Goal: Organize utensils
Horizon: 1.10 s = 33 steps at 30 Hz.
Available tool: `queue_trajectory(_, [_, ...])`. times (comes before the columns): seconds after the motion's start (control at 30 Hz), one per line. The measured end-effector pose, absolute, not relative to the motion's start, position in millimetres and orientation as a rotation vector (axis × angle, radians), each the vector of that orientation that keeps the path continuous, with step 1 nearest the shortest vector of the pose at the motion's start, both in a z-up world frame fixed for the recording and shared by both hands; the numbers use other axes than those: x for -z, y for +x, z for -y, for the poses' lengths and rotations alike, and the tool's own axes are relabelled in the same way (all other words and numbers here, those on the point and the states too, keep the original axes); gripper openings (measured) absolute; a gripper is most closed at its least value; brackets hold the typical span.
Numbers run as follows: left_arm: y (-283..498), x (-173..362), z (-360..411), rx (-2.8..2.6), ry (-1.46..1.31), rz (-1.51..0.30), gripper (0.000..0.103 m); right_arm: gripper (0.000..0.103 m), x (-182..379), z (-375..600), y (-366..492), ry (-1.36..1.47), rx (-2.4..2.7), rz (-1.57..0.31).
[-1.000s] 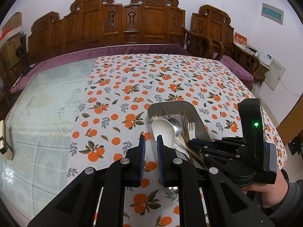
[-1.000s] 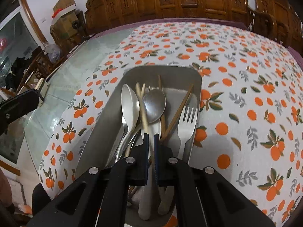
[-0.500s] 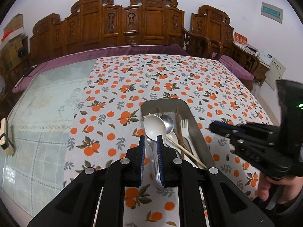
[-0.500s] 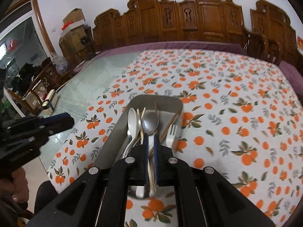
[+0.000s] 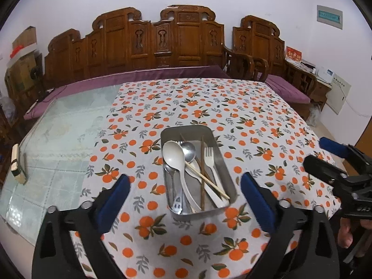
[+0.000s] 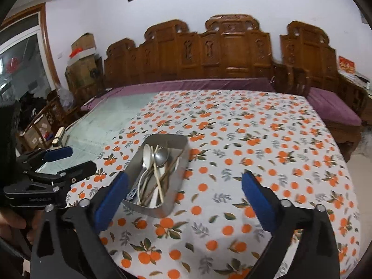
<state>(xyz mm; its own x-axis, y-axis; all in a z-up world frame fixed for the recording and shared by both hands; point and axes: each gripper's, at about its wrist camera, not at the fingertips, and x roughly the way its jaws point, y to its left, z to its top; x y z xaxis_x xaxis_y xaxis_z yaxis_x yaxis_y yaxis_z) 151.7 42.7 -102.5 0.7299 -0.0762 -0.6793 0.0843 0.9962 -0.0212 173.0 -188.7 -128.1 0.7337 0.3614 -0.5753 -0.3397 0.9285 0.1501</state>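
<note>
Left wrist view first: the left gripper (image 5: 184, 197) is hovering over the near end of the metal tray (image 5: 222, 160), its jaws opening wide, blue pads spread far apart and nothing pinched between them. That tray is sitting on the orange-print tablecloth (image 5: 244, 116), toward the near edge of the table, and it is carrying all the utensils in a loose pile. A big white spoon (image 5: 174, 157) is lying on the left with a steel spoon (image 5: 188, 151) just beside its bowl, a white fork (image 5: 209, 157) is resting on the right, and pale chopsticks (image 5: 204, 177) are crossing diagonally over the handles. Off to the right, the right gripper (image 5: 325, 158) is showing side-on, and a hand (image 5: 346, 234) is gripping its handle.

Over to the right wrist view: the right gripper's jaws are opening too, holding nothing, with the tray sitting just beyond the left pad. Bare glass tabletop (image 6: 111, 116) is showing beyond the cloth on the left.
</note>
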Motion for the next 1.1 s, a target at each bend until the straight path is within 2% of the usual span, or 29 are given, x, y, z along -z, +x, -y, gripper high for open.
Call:
queue_trajectory(0.37, [106.8, 84.5, -15.3, 0.091, 0.006, -0.706, 0.095, 0.100, 105.5, 231.8, 118.8, 0.049, -0.286, -0.571])
queue_trajectory(0.8, [44.7, 9.7, -0.9, 0.085, 0.005, -0.540, 0.095, 0.100, 30.0, 244.5, 48.7, 0.036, -0.257, -0.367])
queue_trajectory(1.1, [12.6, -21.5, 3.6, 0.070, -0.003, -0.448, 0.095, 0.100, 4.4, 245.3, 18.9, 0.029, -0.254, -0.294])
